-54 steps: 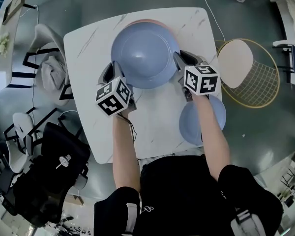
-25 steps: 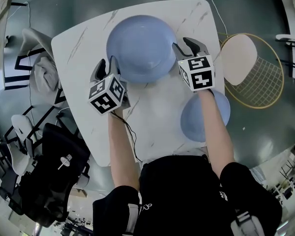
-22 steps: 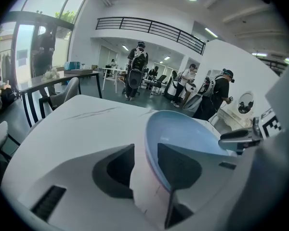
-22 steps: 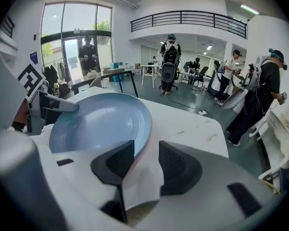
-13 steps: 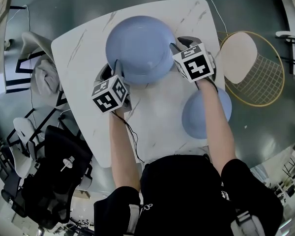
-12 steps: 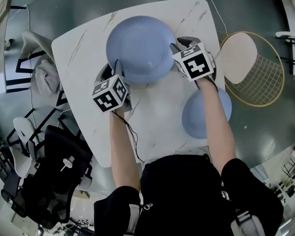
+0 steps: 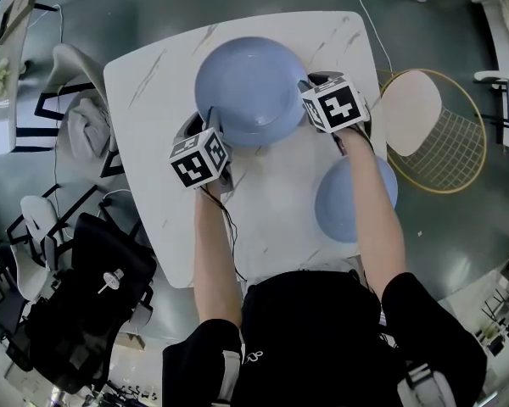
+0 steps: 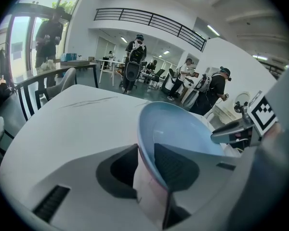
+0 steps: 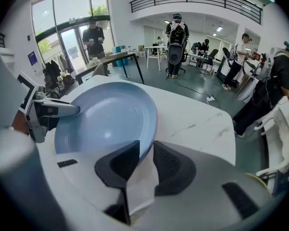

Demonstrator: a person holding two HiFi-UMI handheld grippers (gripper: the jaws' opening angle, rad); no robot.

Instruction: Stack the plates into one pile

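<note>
Left gripper [image 7: 205, 124] and right gripper [image 7: 310, 87], jaws just closing, pinch large blue plate [image 7: 250, 91] at opposite rims, likely for level two-handed lift

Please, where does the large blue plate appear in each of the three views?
Head view: the large blue plate, upper centre.
Left gripper view: the plate, right of centre, rim nearest.
Right gripper view: the plate, left of centre.
Shared landmark: the white marble table under it.
</note>
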